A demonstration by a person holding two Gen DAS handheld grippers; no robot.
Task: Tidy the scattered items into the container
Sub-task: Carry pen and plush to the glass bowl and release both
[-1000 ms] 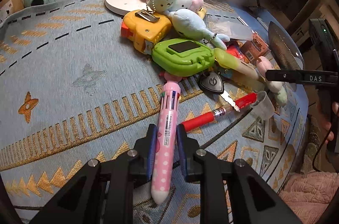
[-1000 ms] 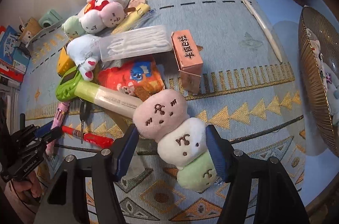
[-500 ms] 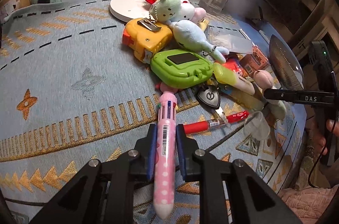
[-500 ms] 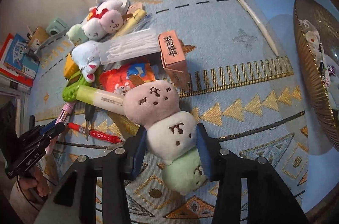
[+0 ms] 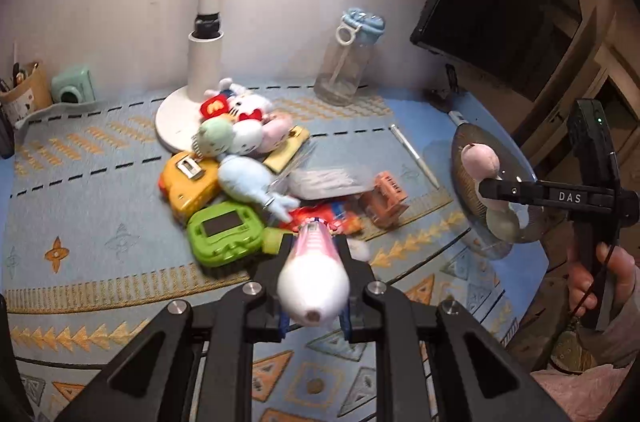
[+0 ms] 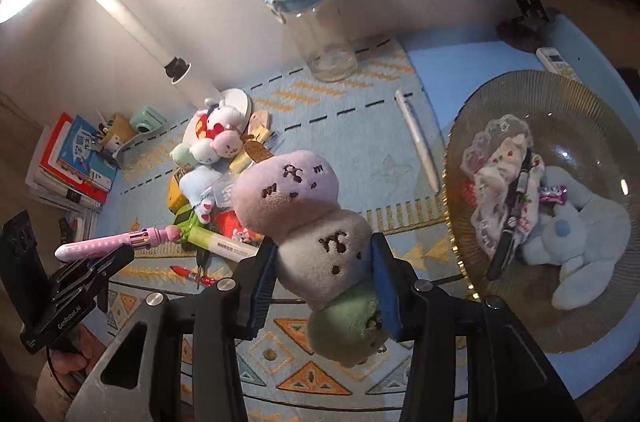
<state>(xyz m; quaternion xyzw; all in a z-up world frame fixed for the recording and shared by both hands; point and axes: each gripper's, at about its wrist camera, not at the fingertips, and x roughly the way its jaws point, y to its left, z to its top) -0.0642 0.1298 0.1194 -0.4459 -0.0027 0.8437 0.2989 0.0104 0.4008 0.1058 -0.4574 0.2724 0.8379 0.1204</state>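
Note:
My left gripper (image 5: pixel 314 251) is shut on a pink polka-dot multicolour pen (image 5: pixel 313 272), held above the cloth with its blunt end toward the camera. My right gripper (image 6: pixel 323 258) is shut on a three-ball plush (image 6: pixel 292 190) of pink, white and green, gripped at the white ball and lifted. To its right stands the gold-rimmed glass dish (image 6: pixel 450 178), holding a light blue plush (image 6: pixel 576 230), a floral cloth and a black pen. In the left wrist view the right gripper holds the plush in front of the dish (image 5: pixel 464 146). The remaining pile includes a green gadget (image 5: pixel 224 230), a yellow tape measure (image 5: pixel 188 178) and an orange box (image 5: pixel 384 198).
A white lamp base (image 5: pixel 176 126) and a clear bottle with a blue lid (image 5: pixel 348 62) stand behind the pile. A white pen (image 5: pixel 414 156) lies between pile and dish, a red pen (image 6: pixel 192 274) near the front. Books (image 6: pixel 68 158) are stacked far left, a dark monitor (image 5: pixel 500 2) at the back right.
The right jaws closed on the plush. Both grippers then rose off the cloth with their loads, and the pen's front end tipped away so its blunt end faces the camera.

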